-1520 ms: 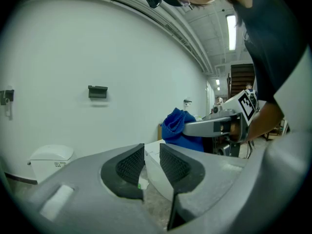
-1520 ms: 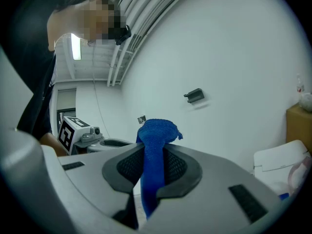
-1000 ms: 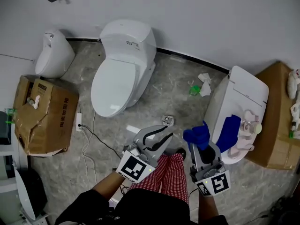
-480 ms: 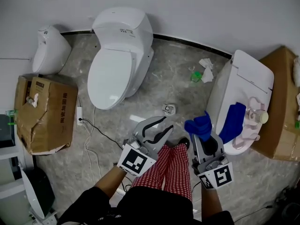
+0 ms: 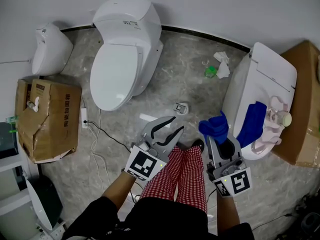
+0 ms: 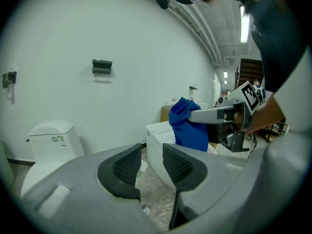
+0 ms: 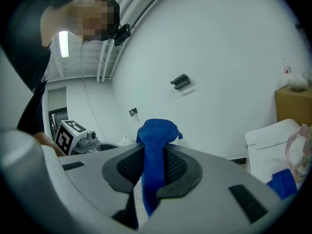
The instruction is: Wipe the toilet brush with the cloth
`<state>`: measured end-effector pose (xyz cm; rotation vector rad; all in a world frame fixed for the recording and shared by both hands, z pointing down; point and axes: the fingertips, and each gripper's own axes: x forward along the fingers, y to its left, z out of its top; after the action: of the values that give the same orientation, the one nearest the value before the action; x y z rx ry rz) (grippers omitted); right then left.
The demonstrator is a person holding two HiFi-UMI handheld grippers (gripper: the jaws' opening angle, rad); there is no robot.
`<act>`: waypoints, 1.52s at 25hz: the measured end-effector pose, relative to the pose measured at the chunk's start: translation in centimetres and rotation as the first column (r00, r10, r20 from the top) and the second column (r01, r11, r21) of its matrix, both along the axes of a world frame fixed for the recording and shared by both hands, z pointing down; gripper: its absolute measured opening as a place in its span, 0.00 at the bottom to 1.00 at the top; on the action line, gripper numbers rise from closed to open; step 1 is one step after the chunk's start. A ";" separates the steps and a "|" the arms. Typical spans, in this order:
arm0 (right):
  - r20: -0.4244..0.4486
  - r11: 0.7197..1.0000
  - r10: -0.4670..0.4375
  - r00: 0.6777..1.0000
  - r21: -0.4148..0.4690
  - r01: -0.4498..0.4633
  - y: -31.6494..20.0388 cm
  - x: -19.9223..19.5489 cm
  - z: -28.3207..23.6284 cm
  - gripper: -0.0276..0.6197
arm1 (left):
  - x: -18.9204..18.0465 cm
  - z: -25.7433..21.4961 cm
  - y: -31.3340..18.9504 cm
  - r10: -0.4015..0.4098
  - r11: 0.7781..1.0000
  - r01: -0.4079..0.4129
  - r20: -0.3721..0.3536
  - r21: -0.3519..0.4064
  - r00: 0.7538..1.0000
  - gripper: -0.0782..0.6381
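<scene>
My right gripper (image 5: 216,134) is shut on a blue cloth (image 5: 214,127), which bunches above the jaws and hangs down between the pads (image 7: 155,135). The left gripper view shows the same cloth (image 6: 187,126) pinched at mid-height to the right. My left gripper (image 5: 167,129) is held beside the right one, above the floor. Its jaws (image 6: 146,165) have just been opening, and nothing is between them. I cannot pick out a toilet brush in any view.
A white toilet (image 5: 122,59) stands at the back. A second one (image 5: 260,79) on the right carries another blue cloth (image 5: 252,121) and a pink item (image 5: 272,129). Cardboard boxes (image 5: 47,119) (image 5: 305,84) flank the room. A cable (image 5: 100,139) and a small object (image 5: 181,107) lie on the floor.
Both grippers have sunk a little, the cloth going down with the right one. The left jaws stand wider apart than a second ago.
</scene>
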<state>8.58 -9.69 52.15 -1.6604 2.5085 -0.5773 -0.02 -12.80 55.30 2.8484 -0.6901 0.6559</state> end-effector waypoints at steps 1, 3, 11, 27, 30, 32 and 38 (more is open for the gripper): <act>0.001 1.000 0.001 1.000 -0.003 -0.001 -0.1 0.0 0.3 0.15 | 0.0 0.4 -0.1 -0.004 1.000 0.004 0.001 -0.004 1.000 0.28; 0.001 1.000 0.002 1.000 -0.009 -0.002 -0.2 0.0 0.9 0.15 | -0.1 1.0 -0.4 -0.011 1.000 0.011 0.000 -0.011 1.000 0.28; -0.008 0.999 0.000 1.000 -0.039 0.000 -1.1 -0.1 3.3 0.15 | -0.2 4.4 -0.9 0.019 0.999 -0.017 0.063 -0.036 0.998 0.29; -0.006 0.995 -0.039 0.999 -0.090 0.039 -2.6 -1.3 6.7 0.15 | -0.5 11.8 -2.4 0.078 0.997 -0.073 0.159 -0.037 0.984 0.33; -0.009 0.994 -0.036 0.999 -0.106 0.035 -2.7 -0.9 7.5 0.15 | -0.6 13.5 -2.6 0.087 0.995 -0.079 0.178 -0.055 0.980 0.35; -0.009 0.993 -0.030 1.000 -0.113 0.028 -2.9 -0.6 8.2 0.15 | -0.5 14.3 -2.7 0.090 0.994 -0.079 0.176 -0.071 0.980 0.36; -0.008 0.990 -0.005 1.000 -0.140 0.004 -3.6 0.0 10.3 0.15 | 0.0 17.0 -2.5 0.147 0.988 -0.132 0.216 -0.085 0.965 0.37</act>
<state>8.60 -13.25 62.42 -1.7056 2.5321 -0.7644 -0.05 -15.28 72.31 2.8046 -0.4857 1.0109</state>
